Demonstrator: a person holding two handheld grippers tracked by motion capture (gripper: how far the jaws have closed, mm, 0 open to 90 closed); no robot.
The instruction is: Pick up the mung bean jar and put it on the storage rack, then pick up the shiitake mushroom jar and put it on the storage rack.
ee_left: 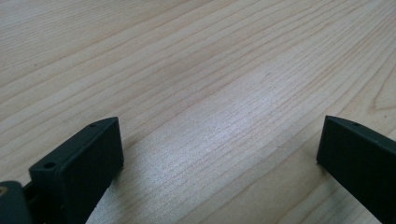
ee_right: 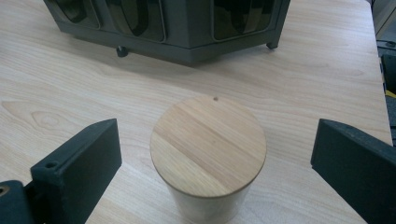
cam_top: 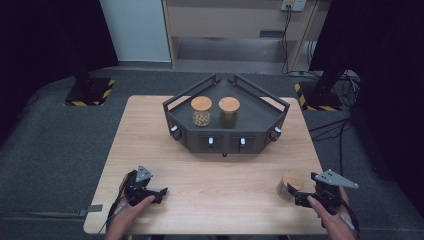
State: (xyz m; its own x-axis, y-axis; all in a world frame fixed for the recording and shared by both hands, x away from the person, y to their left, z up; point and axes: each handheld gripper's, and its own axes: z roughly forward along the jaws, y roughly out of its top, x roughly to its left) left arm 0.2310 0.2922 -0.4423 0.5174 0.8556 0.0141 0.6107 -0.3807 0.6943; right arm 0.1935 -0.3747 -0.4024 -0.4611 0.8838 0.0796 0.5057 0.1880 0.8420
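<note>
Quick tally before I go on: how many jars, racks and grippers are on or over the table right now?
Jars with wooden lids: 3. Two stand on the rack, one on the table between the right gripper's open jaws.
Rack: 1.
Grippers: 2. Left gripper, right gripper, both open.
Total: 6.

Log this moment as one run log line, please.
right claw: open, astride jar | left claw: open over table | rack: two jars
</note>
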